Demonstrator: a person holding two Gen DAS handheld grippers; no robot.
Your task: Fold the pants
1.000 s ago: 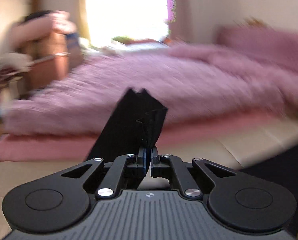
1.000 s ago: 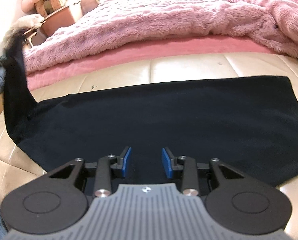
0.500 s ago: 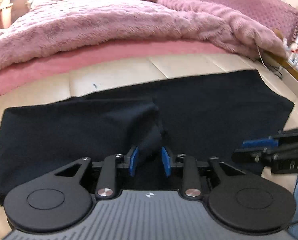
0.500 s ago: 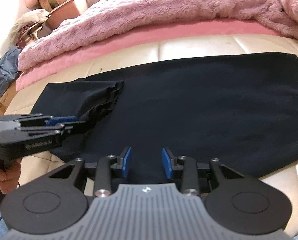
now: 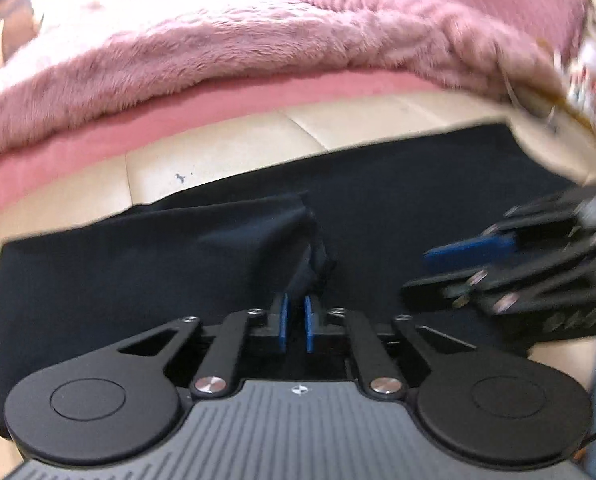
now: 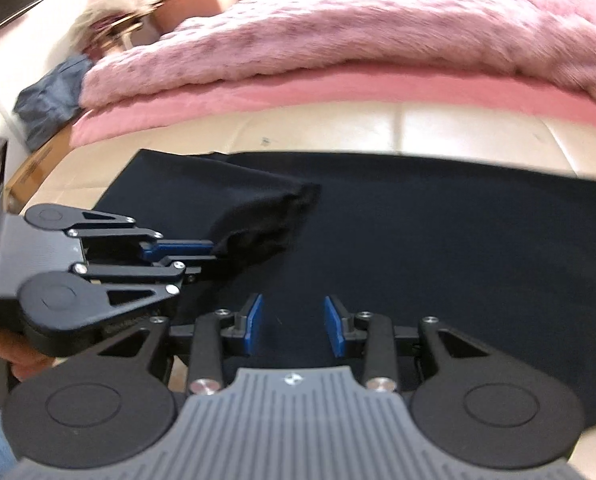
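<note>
Cream cushion (image 6: 437, 128) under black pants (image 6: 437, 240), folded end at left claw (image 5: 296, 312).

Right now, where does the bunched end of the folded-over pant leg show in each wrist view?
Left wrist: the bunched end sits centre, just ahead of the left gripper.
Right wrist: left of centre, at that gripper's tips.
Shared landmark: the small dark mark on the cream cushion.
</note>
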